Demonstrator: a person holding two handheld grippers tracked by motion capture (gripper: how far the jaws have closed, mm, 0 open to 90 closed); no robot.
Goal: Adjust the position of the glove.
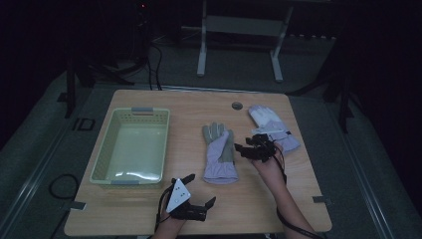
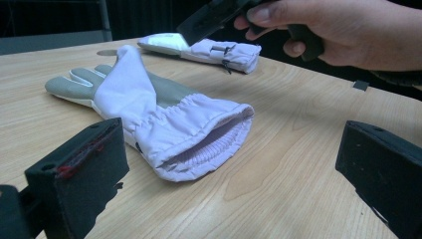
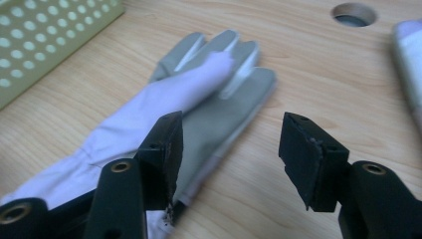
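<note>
A lavender and grey glove (image 1: 219,152) (image 2: 169,119) (image 3: 199,99) lies flat in the middle of the wooden table, cuff toward me. A second, whiter glove (image 1: 271,127) (image 2: 214,50) (image 3: 410,55) lies to its right, farther back. My right gripper (image 1: 245,144) (image 3: 231,144) hovers open just right of the first glove and points at it, with nothing between its jaws. My left gripper (image 1: 201,189) (image 2: 234,164) rests near the table's front edge, open and facing the glove's cuff, a short way from it.
A pale green plastic basket (image 1: 132,112) (image 3: 50,40) stands on the left half of the table with nothing in it. A round cable hole (image 1: 237,105) (image 3: 353,14) sits near the back edge. Beyond the table stands a metal frame (image 1: 201,45) on a dark floor.
</note>
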